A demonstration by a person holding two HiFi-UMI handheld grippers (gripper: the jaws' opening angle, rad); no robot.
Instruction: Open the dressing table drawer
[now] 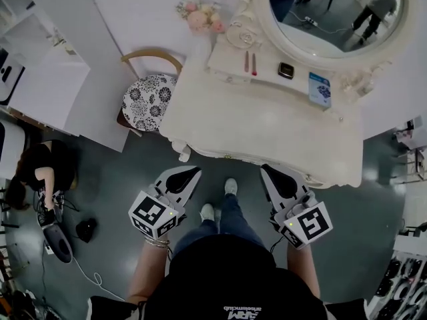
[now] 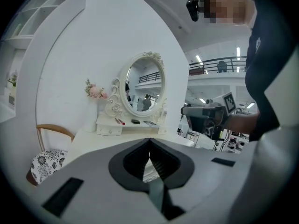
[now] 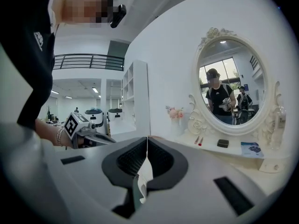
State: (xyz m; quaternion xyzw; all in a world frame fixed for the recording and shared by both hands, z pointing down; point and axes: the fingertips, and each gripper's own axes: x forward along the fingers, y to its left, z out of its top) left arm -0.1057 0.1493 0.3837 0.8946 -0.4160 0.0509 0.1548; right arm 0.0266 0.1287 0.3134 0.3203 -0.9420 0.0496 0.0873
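Observation:
The white dressing table (image 1: 267, 129) stands just ahead of me, and its curved front edge (image 1: 233, 156) hides most of the drawer front from the head view. My left gripper (image 1: 189, 174) is held low in front of the table's left part, a little short of that edge. My right gripper (image 1: 270, 173) hangs the same way before the right part. Neither touches the table. The left gripper (image 2: 149, 142) has its jaws together with nothing between them. On the right gripper (image 3: 147, 142) the jaws also meet, empty. The table top (image 2: 91, 141) shows beyond the left jaws.
An oval mirror (image 1: 337, 12) rises at the table's back above a small shelf (image 1: 233, 65) with lipsticks, a black box (image 1: 285, 70) and a blue card (image 1: 319, 89). A chair with a floral cushion (image 1: 148, 99) stands at the table's left. A person (image 1: 40, 172) crouches on the floor far left.

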